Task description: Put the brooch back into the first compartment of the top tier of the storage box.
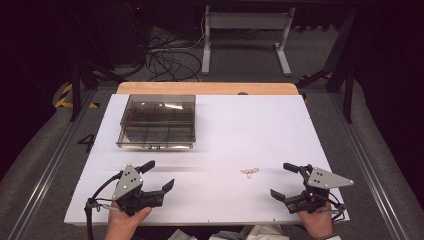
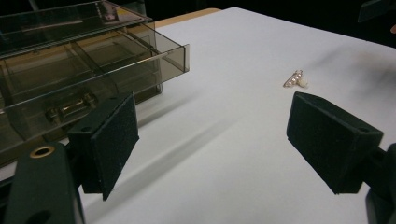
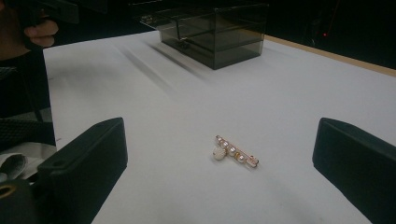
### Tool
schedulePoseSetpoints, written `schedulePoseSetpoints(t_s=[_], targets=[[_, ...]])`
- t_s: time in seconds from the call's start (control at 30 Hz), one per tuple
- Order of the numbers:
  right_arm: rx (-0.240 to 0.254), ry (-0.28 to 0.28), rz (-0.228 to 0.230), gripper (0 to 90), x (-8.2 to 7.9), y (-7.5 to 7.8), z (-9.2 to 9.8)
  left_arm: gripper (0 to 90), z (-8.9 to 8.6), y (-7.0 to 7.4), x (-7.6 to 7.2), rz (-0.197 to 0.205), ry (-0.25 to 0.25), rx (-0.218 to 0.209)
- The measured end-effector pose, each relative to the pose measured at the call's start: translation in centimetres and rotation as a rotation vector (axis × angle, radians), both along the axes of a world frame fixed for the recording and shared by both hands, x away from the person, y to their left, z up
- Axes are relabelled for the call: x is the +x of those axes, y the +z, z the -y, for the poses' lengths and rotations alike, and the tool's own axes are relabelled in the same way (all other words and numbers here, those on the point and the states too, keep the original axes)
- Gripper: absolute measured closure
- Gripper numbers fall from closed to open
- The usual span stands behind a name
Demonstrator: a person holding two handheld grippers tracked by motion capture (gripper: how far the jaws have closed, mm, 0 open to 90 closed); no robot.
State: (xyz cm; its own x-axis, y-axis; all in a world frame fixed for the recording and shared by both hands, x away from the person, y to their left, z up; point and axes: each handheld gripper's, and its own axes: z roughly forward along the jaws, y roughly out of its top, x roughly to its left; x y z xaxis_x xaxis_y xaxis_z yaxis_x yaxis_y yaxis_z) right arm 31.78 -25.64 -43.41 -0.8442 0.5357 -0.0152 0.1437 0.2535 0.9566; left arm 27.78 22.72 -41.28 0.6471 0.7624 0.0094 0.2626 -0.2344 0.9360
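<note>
A small pearl hair clip (image 1: 250,171) lies on the white table top (image 1: 250,125), between the two grippers and nearer the right one. A smoky transparent box with compartments (image 1: 158,121) stands at the back left, its lid closed. My left gripper (image 1: 157,176) rests near the front left, held by a hand, jaws wide open with nothing between them. My right gripper (image 1: 286,180) sits at the front right, also open and empty. The right gripper view has the clip (image 3: 235,152) lying ahead between its jaws. The left gripper view has the box (image 2: 79,70) close at left and the clip (image 2: 296,80) farther off.
The white board's front edge runs just behind both hands. Beyond the table's far wooden edge (image 1: 207,88) are floor cables (image 1: 170,55) and a white desk frame (image 1: 247,30). Metal rails (image 1: 55,155) flank the table on both sides.
</note>
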Motion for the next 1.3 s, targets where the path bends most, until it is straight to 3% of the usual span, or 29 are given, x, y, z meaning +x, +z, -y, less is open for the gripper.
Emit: schedulePoseSetpoints(t_s=[0.23,1.3], targets=[[0.006,-0.004,-0.006,3.6,0.1,0.0,0.1,17.7,1.1,0.9,0.8,-0.007,-0.035,0.023],[0.014,0.01,-0.02,3.9,0.3,-0.1,0.0,18.3,5.2,3.6,3.6,-0.014,-0.12,0.028]])
